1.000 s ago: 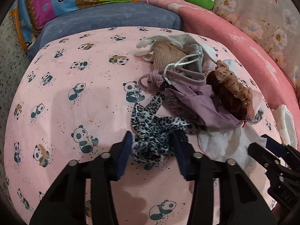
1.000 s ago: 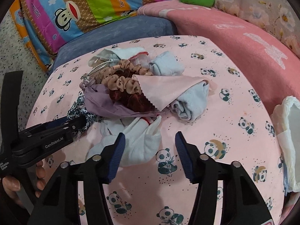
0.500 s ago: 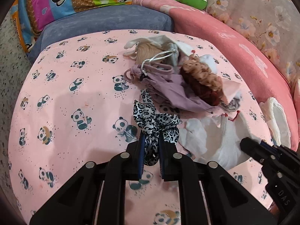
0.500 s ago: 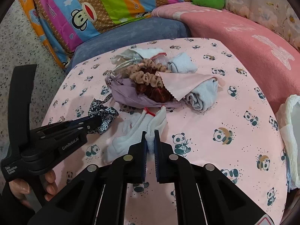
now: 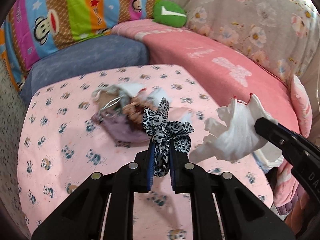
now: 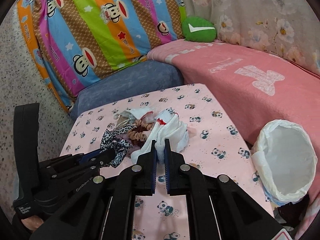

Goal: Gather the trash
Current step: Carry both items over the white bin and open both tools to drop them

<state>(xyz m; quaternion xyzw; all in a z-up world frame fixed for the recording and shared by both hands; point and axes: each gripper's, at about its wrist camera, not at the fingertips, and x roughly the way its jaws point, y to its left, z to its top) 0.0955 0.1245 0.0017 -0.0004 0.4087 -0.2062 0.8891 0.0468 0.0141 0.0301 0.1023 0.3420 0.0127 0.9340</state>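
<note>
My left gripper (image 5: 161, 150) is shut on a leopard-print scrunchie (image 5: 166, 128), held up above the panda-print sheet (image 5: 60, 140). In the right wrist view the same scrunchie (image 6: 114, 142) hangs from the left gripper (image 6: 108, 153) at the left. My right gripper (image 6: 160, 146) is shut on a white cloth glove with red stitching (image 6: 170, 132), also lifted; that glove (image 5: 232, 132) shows at the right of the left wrist view. A pile of remaining items (image 5: 120, 108) lies on the sheet: brown scrunchies (image 6: 140, 132), purple cloth, white bits.
A bin lined with a white bag (image 6: 288, 160) stands open at the sheet's right edge. Behind are a blue cushion (image 6: 130, 80), a striped monkey pillow (image 6: 90, 30), a pink blanket (image 6: 250, 80) and a green plush (image 6: 199, 29). A hand (image 6: 30, 222) holds the left tool.
Both grippers closed on their items, the left on the leopard scrunchie and the right on the white glove, then rose off the sheet with them. The bin has come into the right view.
</note>
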